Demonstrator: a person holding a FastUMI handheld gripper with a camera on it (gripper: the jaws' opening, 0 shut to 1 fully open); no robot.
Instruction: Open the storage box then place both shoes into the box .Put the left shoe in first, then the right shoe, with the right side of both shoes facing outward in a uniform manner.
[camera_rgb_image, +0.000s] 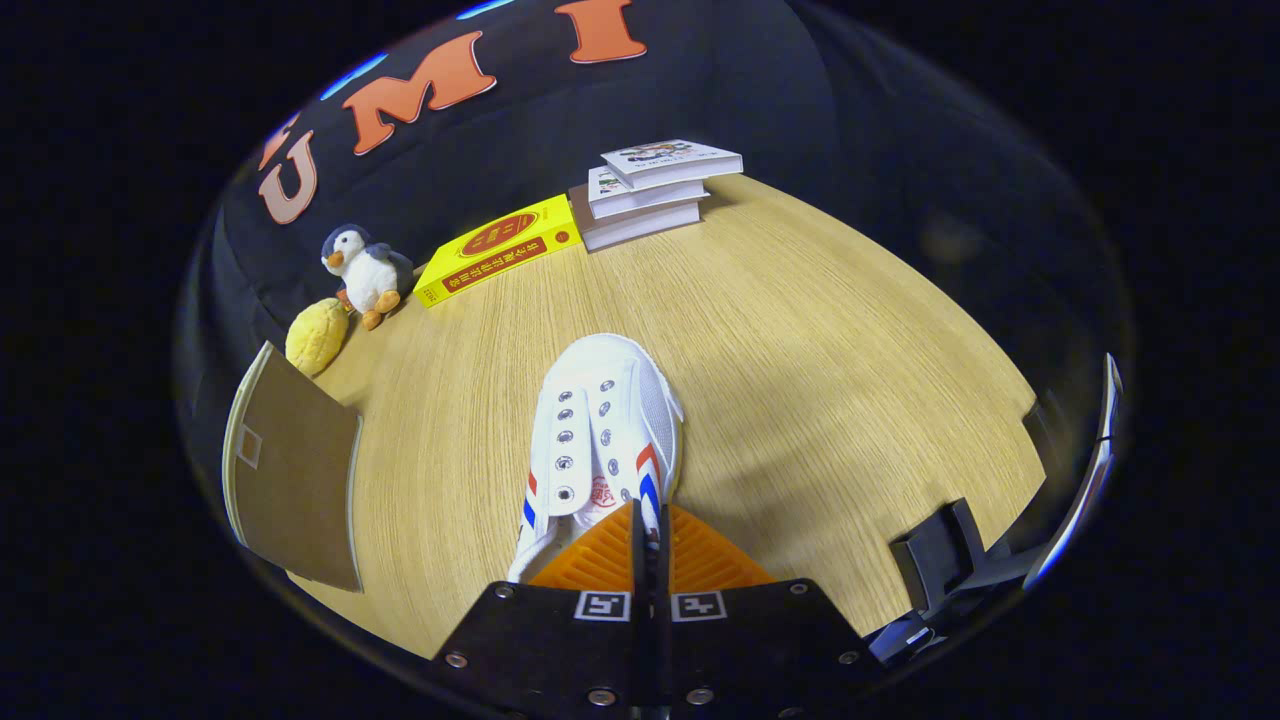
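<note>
- The gripper (648, 520) has its two fingers pinched right together on the heel-side collar of the white shoe (600, 430), so it's clamped on it.
- Shoe points away from the fingers, toe toward the books, over the wooden table (820, 360).
- Brown flap of the box (290, 470) sits well off to one side.
- Way beyond: a yellow book (500, 248), a stack of books (650, 190), a penguin plush (365, 272) and a yellow plush (316, 336) just beside it.

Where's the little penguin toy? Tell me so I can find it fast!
Start at the wooden table and look far beyond the tongs, which are closed on a white shoe. At the table's back edge, beside the yellow book, stands the penguin toy. It's white and grey with orange feet; the plain yellow plush beside it isn't.
</note>
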